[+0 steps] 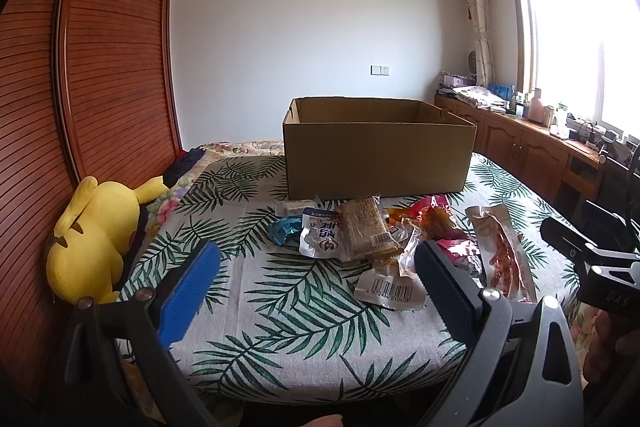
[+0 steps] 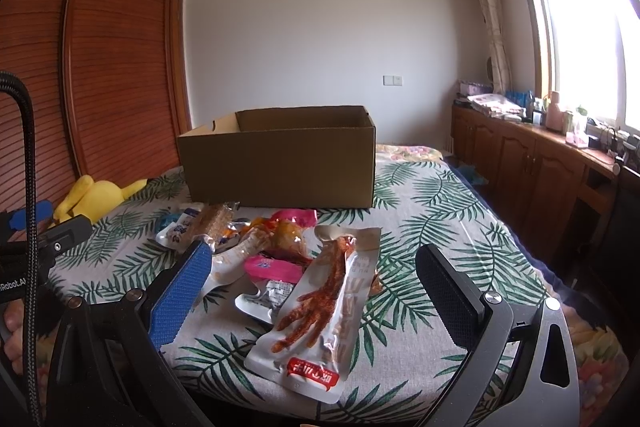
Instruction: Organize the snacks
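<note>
A pile of snack packets (image 1: 384, 239) lies on the leaf-print cloth in front of an open cardboard box (image 1: 378, 151). The pile holds a clear wafer pack (image 1: 366, 229), a silver pouch (image 1: 322, 239) and a barcode packet (image 1: 390, 289). A long chicken-foot packet (image 2: 324, 311) lies nearest, at the pile's right edge (image 1: 504, 255). The cardboard box (image 2: 280, 167) stands behind it. My left gripper (image 1: 316, 291) hovers open short of the pile, nothing between its fingers. My right gripper (image 2: 314, 299) is open above the chicken-foot packet, not touching it.
A yellow plush toy (image 1: 96, 239) lies at the left edge against a wooden slatted wardrobe (image 1: 100, 67). The leaf-print cloth (image 2: 440, 211) covers a bed. Wooden cabinets (image 2: 532, 163) with clutter run under the window on the right. The right gripper's body (image 1: 592, 259) shows at the left view's right side.
</note>
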Demonstrator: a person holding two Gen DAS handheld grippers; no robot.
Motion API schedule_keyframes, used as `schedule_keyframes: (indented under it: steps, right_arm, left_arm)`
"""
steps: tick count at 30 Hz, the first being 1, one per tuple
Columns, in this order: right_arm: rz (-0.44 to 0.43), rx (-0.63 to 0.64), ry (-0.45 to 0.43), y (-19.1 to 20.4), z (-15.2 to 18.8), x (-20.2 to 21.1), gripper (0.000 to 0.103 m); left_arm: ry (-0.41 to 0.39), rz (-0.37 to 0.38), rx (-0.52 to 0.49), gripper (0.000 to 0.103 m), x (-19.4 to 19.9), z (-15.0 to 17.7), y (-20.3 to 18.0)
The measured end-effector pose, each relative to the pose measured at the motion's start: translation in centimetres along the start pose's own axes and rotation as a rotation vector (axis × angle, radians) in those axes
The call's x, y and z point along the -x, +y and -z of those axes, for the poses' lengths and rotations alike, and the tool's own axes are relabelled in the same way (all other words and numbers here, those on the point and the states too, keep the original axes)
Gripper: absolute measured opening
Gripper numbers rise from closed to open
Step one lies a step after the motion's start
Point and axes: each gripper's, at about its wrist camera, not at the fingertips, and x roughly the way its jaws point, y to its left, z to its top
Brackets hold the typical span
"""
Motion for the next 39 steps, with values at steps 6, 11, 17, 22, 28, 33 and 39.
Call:
schedule_keyframes:
  steps: [6,11,17,22,28,33,39]
  right_arm:
    - [0.001,0.004,0.006,0.1,0.0,-0.2,0.103]
    - [0.003,0.005,0.015,0.0,0.3,-0.5,0.103]
    - [0.001,0.010,0.055,-0.2,1.0,-1.9,0.103]
    - [-0.014,0.008,0.110,-0.6,1.8,-3.9,0.103]
    - [-0.030,-0.002,0.183,-1.5,2.4,-6.6,0.099]
    - [-0.065,-0.033,0.271,-2.4,2.4,-8.9,0.092]
    - [-0.101,-0.060,0.343,-3.1,2.5,-10.6,0.087]
  left_arm:
    - [0.001,0.001,-0.003,0.099,-0.1,0.0,-0.1]
    - [0.017,0.010,0.006,0.099,-0.4,0.2,0.0]
    - [0.039,0.011,-0.001,0.099,-1.2,0.7,-0.3]
    - [0.069,0.019,-0.011,0.099,-2.9,1.1,-0.7]
    - [0.105,0.036,-0.023,0.099,-5.1,1.3,-1.1]
    - [0.143,0.072,-0.023,0.099,-6.9,1.2,-1.4]
    - [0.174,0.115,-0.017,0.099,-8.9,0.4,-1.5]
